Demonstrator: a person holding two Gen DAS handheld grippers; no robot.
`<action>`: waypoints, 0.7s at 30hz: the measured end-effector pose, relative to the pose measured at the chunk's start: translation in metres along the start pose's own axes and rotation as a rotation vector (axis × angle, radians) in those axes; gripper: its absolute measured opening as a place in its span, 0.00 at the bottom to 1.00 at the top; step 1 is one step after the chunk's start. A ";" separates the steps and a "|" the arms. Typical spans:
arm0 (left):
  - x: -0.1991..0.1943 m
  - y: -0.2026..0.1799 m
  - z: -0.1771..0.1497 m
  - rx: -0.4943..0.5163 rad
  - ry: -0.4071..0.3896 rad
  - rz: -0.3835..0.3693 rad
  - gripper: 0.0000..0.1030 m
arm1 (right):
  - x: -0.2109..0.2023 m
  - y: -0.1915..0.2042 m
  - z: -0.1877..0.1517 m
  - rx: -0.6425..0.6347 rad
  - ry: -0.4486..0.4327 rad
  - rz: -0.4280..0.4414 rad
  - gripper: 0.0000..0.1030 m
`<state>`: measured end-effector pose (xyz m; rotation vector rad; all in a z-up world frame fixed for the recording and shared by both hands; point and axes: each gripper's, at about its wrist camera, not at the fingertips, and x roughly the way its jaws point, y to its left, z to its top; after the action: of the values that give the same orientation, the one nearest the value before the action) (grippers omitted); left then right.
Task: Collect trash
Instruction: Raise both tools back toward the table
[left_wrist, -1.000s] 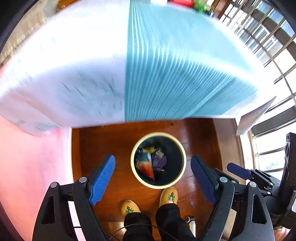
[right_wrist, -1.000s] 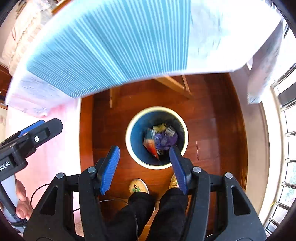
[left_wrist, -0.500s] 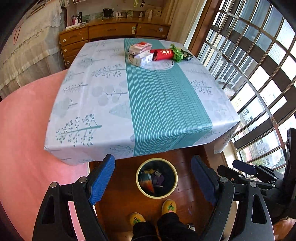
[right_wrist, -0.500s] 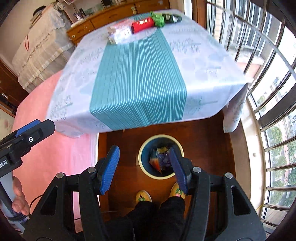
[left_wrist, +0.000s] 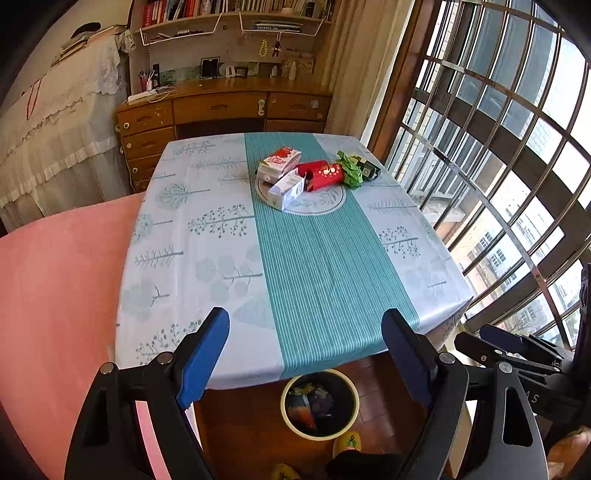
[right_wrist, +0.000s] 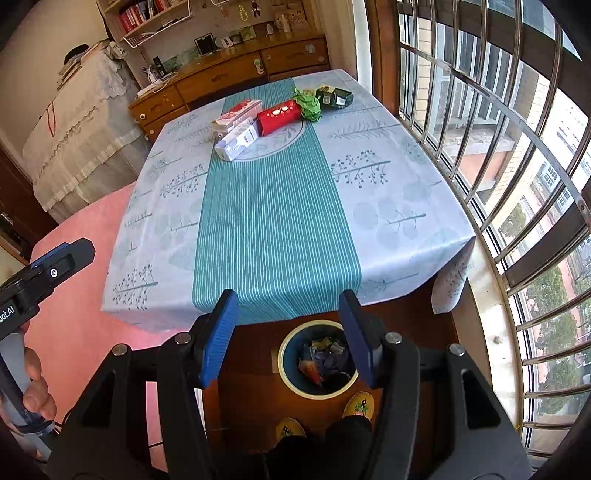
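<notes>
Both hand-held grippers, left (left_wrist: 306, 354) and right (right_wrist: 286, 336), lifted from round cream-rimmed bin (right_wrist: 317, 360); jaws apart, empty. 5 wrappers/cartons incl. red foil pack (left_wrist: 320, 174) wait at 12 o'clock on bench (left_wrist: 207, 273).

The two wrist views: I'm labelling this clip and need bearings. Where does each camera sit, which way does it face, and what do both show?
Left wrist: on the left gripper, above the table's near edge, facing down and forward over the tablecloth; shows open blue pads, a slipper, the right gripper's side.
Right wrist: on the right gripper, same stance, nearer the window; shows open pads, both slippers, dark trouser legs, the left hand.
Shared: the bin on the floor, the red box, white cartons, green wrapper, dresser.
</notes>
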<state>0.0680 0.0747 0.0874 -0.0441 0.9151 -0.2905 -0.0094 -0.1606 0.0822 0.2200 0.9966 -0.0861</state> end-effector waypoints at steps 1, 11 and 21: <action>0.003 0.000 0.009 -0.002 -0.005 0.002 0.83 | 0.002 -0.001 0.008 -0.003 -0.007 0.003 0.52; 0.081 -0.027 0.096 -0.022 -0.009 0.032 0.83 | 0.070 -0.036 0.123 -0.112 -0.075 0.004 0.52; 0.241 -0.083 0.195 -0.156 0.073 0.078 0.83 | 0.191 -0.098 0.260 -0.420 -0.096 -0.026 0.52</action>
<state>0.3404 -0.0858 0.0331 -0.1419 1.0083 -0.1490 0.2917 -0.3084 0.0438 -0.1800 0.9003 0.0891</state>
